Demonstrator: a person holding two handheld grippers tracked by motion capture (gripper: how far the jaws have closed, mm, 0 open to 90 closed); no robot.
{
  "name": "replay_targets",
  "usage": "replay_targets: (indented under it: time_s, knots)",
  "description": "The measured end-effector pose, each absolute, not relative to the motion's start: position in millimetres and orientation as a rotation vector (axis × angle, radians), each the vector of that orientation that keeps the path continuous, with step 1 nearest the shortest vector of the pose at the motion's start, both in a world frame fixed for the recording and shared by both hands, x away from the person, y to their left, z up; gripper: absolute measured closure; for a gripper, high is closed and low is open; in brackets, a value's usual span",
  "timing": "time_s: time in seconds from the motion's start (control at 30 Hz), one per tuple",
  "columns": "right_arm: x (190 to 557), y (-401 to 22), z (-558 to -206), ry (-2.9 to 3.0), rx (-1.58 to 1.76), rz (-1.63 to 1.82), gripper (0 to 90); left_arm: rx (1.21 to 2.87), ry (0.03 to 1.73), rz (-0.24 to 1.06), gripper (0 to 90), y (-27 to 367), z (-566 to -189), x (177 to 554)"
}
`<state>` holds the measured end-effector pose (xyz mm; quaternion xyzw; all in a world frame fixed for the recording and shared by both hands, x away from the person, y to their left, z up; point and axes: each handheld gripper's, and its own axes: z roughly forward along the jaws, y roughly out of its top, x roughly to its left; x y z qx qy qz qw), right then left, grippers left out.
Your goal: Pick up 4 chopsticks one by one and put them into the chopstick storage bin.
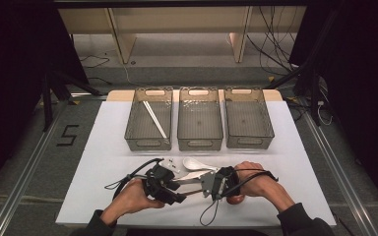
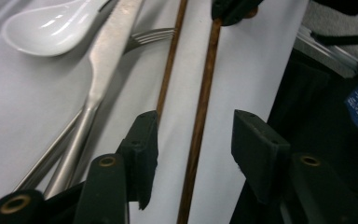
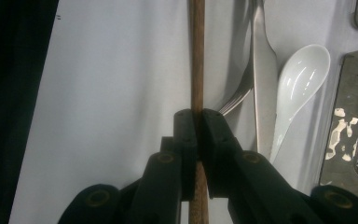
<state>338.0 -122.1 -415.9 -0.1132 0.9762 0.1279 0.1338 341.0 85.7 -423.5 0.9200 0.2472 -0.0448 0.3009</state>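
1. At the counter's (image 1: pixel 108 147) near edge, the right gripper (image 3: pixel 196 122) has its jaws clamped on a brown wooden chopstick (image 3: pixel 196 56), steadying it.
2. The left gripper (image 2: pixel 193 140), jaws apart, straddles that chopstick's other end for a handover.

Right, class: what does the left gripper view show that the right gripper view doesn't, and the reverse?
Left gripper view: two brown chopsticks. The first chopstick lies between the jaws of the open left gripper, untouched by its pads, and the second chopstick lies beside it. The right gripper holds the first one's far end.
Right gripper view: its pads pressed shut on that one chopstick, plus a grey basket at the picture's edge.
Shared: the white spoon, the knife, the fork and the white table cover.
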Motion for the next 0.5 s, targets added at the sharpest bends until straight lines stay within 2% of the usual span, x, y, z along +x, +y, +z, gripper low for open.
replay_targets:
  time_s: [0.5]
  knots:
    - [335.9,-120.0,-415.8,2.829,-0.355,0.376,85.5,2.534,0.591,-0.148,74.7,67.8,-425.7,344.0]
